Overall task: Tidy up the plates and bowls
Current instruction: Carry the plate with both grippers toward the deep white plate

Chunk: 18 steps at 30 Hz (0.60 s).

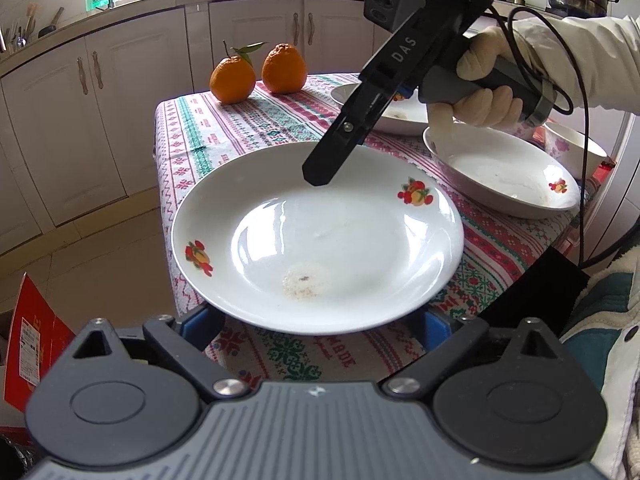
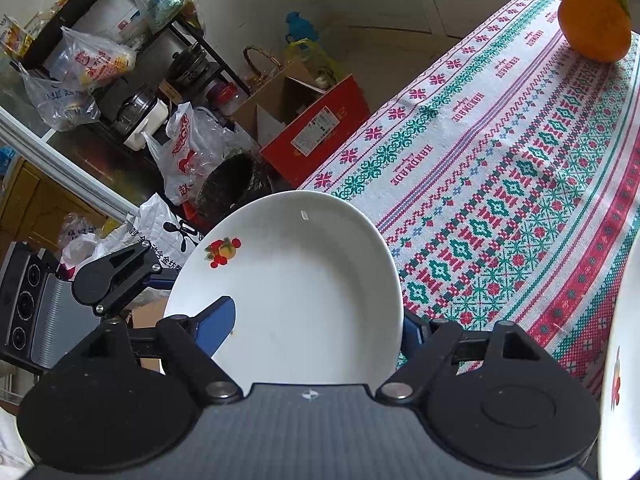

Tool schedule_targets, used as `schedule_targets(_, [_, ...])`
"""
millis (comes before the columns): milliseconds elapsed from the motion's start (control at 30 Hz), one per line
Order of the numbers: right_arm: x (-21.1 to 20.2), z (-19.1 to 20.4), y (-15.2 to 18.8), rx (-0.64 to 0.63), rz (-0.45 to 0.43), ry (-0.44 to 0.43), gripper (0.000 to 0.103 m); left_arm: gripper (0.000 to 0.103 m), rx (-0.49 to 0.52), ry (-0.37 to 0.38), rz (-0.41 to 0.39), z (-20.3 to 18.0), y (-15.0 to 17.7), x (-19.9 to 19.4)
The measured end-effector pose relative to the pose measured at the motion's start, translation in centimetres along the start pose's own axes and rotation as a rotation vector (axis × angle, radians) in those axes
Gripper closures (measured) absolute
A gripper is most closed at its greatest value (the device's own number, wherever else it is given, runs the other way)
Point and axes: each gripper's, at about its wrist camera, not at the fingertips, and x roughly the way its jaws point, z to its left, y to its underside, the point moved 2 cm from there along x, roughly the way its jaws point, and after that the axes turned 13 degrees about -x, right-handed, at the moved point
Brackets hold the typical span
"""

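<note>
Patterned-cloth desk (image 1: 248,132) | left gripper (image 1: 316,326) fingers gaping wide around plate (image 1: 316,236) | right gripper (image 2: 316,326) fingers straddling plate, grip unclear

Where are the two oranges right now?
In the left wrist view, the two oranges sit side by side at the far left corner of the patterned tablecloth, beyond the big white plate.

Both wrist cams look steeply down along their fingers, close in; both see the same plate (image 1: 316,236) (image 2: 296,280) just ahead.
</note>
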Motion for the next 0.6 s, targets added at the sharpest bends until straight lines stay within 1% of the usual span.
schedule_targets(100, [-0.1, 0.2, -0.2, -0.007, -0.005, 0.004, 0.017, 0.007, -0.003, -0.001, 0.005, 0.1, -0.3, 0.0])
schedule_targets(300, [-0.6, 0.0, -0.6, -0.016, -0.020, 0.025, 0.017, 0.007, 0.003, 0.000, -0.011, 0.3, -1.4, -0.1])
schedule_targets(600, [-1.6, -1.8, -1.8, -0.017, -0.036, 0.094, 0.017, 0.007, 0.024, 0.006, -0.015, 1.3, -3.8, 1.9])
